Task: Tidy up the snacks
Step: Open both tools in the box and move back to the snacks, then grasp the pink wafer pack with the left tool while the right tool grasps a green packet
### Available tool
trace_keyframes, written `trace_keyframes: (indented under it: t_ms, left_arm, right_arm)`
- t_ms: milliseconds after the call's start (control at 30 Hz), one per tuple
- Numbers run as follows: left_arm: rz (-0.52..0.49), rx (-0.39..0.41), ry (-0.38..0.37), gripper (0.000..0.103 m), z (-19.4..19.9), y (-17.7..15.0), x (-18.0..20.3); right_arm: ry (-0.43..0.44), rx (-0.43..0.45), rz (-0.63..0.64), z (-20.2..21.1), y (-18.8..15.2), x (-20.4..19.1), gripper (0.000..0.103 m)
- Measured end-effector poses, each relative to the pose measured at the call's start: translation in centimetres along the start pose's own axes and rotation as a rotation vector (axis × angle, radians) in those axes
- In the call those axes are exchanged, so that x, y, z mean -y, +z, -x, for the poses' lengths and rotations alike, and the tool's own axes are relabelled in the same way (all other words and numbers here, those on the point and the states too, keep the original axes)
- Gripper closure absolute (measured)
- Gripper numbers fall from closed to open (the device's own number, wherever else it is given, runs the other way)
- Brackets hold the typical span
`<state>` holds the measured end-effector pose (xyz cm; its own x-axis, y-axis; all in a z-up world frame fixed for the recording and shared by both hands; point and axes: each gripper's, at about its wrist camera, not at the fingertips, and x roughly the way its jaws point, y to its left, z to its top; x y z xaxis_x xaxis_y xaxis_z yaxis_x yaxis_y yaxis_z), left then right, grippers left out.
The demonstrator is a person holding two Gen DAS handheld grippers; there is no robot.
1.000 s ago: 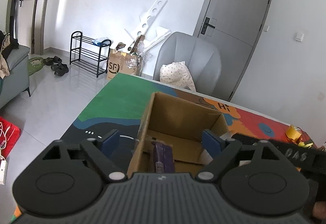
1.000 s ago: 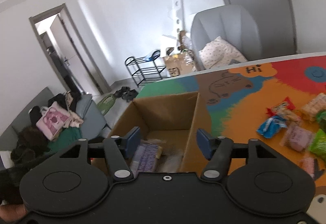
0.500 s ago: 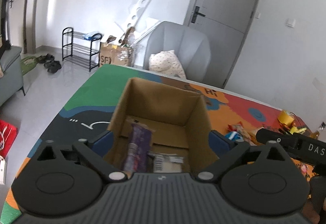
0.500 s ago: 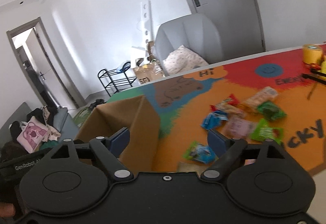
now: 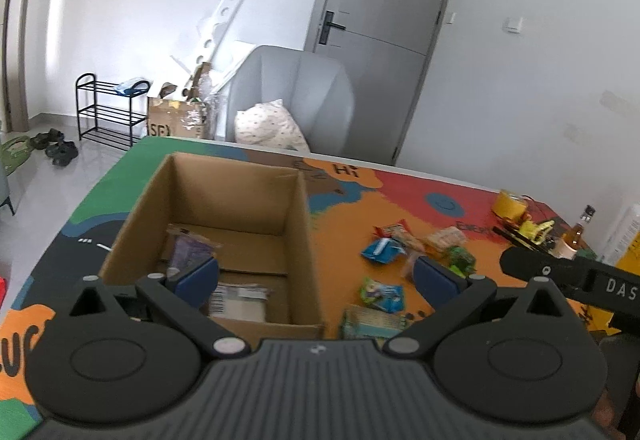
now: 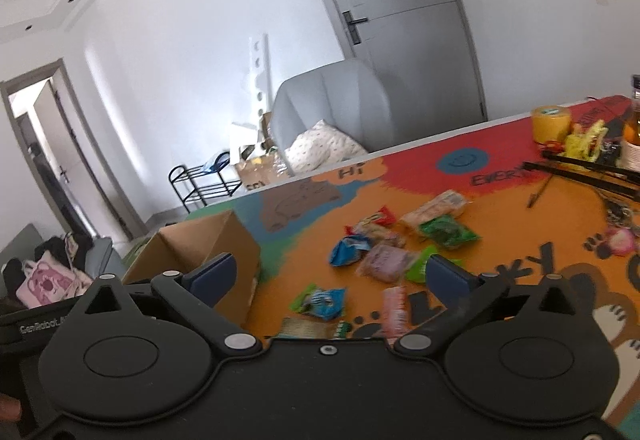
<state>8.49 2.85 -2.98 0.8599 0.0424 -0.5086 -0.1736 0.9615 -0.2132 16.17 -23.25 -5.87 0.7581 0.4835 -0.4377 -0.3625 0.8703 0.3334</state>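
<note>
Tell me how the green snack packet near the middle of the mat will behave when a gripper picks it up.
The green snack packet looks like a thin crinkled pouch, so it will probably flex and sag rather than stay stiff. It seems small and puffy, so likely light. Its glossy film may slip between the pads. It lies flat on the mat, so rolling seems unlikely.

Both wrist views look down-forward, sharing the cardboard box (image 5: 224, 236) and snack packets (image 6: 384, 252).

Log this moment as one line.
left claw: open, empty | right claw: open, empty | cardboard box: two packets inside | loose snack packets: on mat
</note>
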Motion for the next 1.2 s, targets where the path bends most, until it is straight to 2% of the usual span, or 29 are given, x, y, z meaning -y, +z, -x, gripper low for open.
trace_keyframes:
  t_ms: [367,567,867,1067,1200]
  left_arm:
    - [-0.055,-0.033,-0.044,0.0,-0.4,-1.0,4.0]
    - [-0.078,-0.07,-0.084,0.0,-1.3,-1.9,5.8]
    - [-0.105,-0.083,-0.127,0.0,-3.6,-2.8,8.5]
    - [-0.12,-0.104,-0.173,0.003,-6.1,-3.5,10.4]
    - [-0.109,-0.127,-0.187,0.013,-7.8,-3.7,11.0]
  right_arm:
    - [-0.058,0.006,-0.058,1.6,-0.3,4.6,0.0]
    - [-0.105,0.0,-0.057,2.0,-0.4,6.6,0.0]
    - [-0.151,-0.013,-0.085,1.6,-1.0,10.0,0.0]
    - [-0.138,-0.037,-0.105,0.3,-1.1,11.4,0.009]
    - [-0.117,-0.063,-0.116,-1.0,-1.0,12.0,0.017]
